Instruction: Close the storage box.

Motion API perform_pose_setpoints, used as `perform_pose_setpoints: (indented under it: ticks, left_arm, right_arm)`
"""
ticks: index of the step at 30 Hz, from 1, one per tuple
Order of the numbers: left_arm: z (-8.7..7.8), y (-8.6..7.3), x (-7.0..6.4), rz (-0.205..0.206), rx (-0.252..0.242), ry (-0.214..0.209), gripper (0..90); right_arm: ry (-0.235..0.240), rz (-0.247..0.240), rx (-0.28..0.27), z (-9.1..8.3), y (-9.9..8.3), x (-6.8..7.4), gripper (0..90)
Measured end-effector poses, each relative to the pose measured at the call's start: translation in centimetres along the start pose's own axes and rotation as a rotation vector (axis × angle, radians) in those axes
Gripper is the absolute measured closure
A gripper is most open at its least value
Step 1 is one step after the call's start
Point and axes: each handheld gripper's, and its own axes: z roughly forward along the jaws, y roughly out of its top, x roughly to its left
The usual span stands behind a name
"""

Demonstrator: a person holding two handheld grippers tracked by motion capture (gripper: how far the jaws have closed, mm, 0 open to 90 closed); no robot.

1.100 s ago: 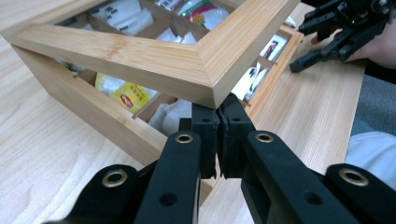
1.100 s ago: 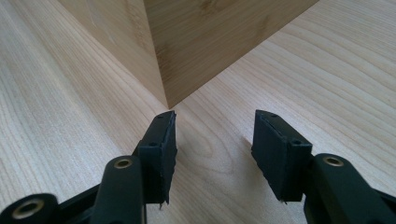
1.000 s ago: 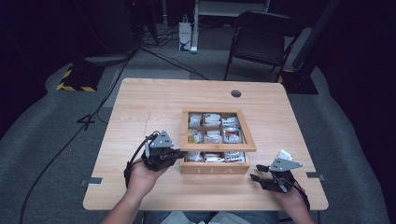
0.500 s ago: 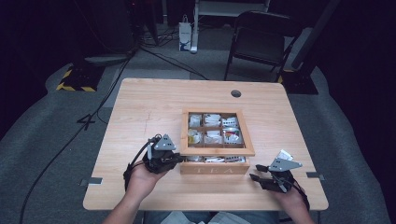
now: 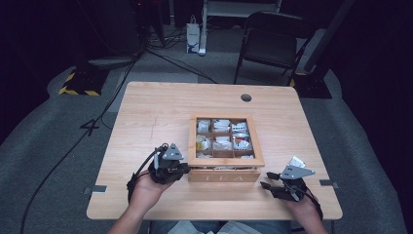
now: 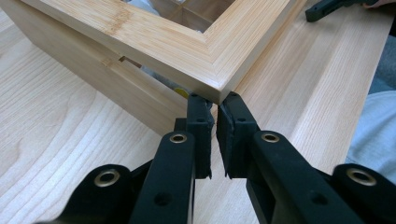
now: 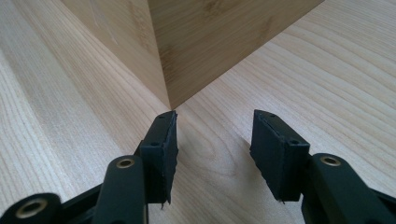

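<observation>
Our two grippers flank the wooden tea box at the bench's near edge

The tea box (image 5: 226, 146) sits centre-right in the high view, sachets in its compartments; our left gripper (image 6: 214, 106), fingers nearly pressed together on nothing, noses under the lid's corner, while our right gripper (image 7: 212, 133), fingers spread, faces the box's lower right corner. The light wood bench (image 5: 156, 112) stands on grey carpet; a folding chair (image 5: 272, 44) and cables lie in the dark upper frame

A dim recording studio: lone wooden table (image 5: 156, 112) on grey carpet, floor cables (image 5: 73, 141), folding chair (image 5: 272, 39).
</observation>
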Motion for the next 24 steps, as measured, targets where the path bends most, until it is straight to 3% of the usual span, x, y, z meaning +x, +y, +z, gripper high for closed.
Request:
perform_pose_setpoints:
  ticks: [3, 15, 24]
  left_arm:
    - [0.0, 0.0, -0.3, 0.010, 0.021, 0.020, 83.1]
    - [0.7, -0.2, -0.4, 0.014, 0.104, 0.025, 81.2]
    - [1.0, -0.5, -0.1, 0.009, 0.126, 0.006, 76.6]
  right_arm:
    - [0.000, 0.000, 0.000, 0.0, 0.0, 0.0, 51.0]
    - [0.001, 0.000, 0.000, 0.0, 0.0, 0.0, 51.1]
    - [0.000, 0.001, 0.000, 0.0, 0.0, 0.0, 51.2]
